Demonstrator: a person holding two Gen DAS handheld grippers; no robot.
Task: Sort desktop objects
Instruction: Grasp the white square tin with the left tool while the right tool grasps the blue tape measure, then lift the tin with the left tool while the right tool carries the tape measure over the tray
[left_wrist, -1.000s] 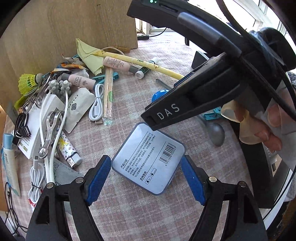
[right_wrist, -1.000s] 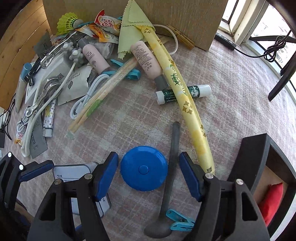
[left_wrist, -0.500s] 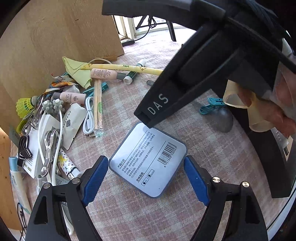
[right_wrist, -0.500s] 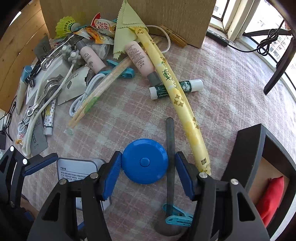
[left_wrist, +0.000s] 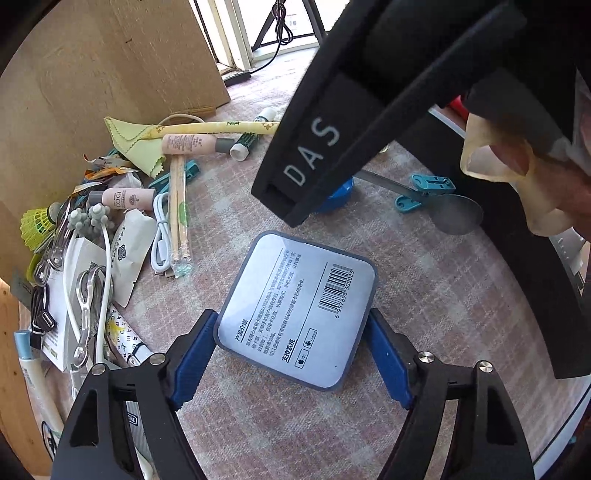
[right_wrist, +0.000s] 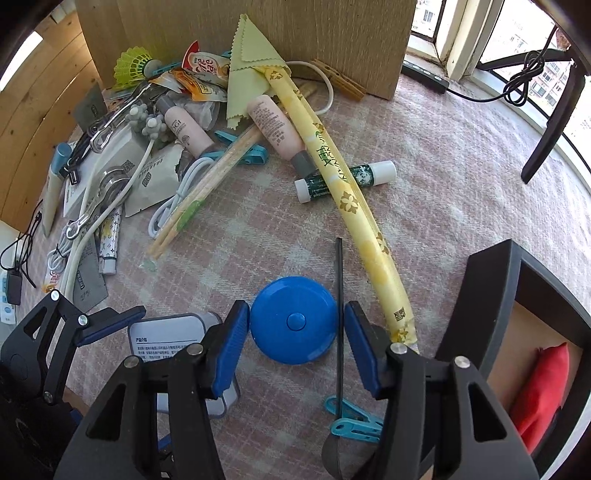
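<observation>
The right gripper (right_wrist: 292, 334) is pointing steeply down at the table and its jaws are closing, with the round blue tape measure (right_wrist: 293, 320) lying between the blue pads. The left pad looks to be at the disc's rim, while the right one is standing just beyond the dark handle of a metal spoon (right_wrist: 339, 295) that is running alongside the disc, so nothing is clamped yet. I judge that handle may get pinched together with the disc unless the squeeze lands cleanly.

The left gripper (left_wrist: 291, 360) is straddling a flat grey tin (left_wrist: 297, 308) lying label side up with a barcode on it. Its blue pads are sitting at the tin's two opposite edges, seemingly touching, though whether they are pressing I cannot tell; the tin is resting flat on the checked tablecloth (right_wrist: 443, 177). Both tools are working side by side, probably so that each hand can lift its own item at once.

Further out, a long yellow tea sachet (right_wrist: 343, 192) is lying just beside the spoon handle, across a green-and-white tube (right_wrist: 347, 177). A teal clothes peg (right_wrist: 351, 424) is lying near the spoon's bowl. The remaining clutter is piled against a wooden board (right_wrist: 258, 22) at the back, still unsorted: pink tubes, chopsticks, cables, a yellow shuttlecock (right_wrist: 131, 66). To the right, a black organiser (right_wrist: 491, 280) with an open compartment is standing ready, likely the destination.
</observation>
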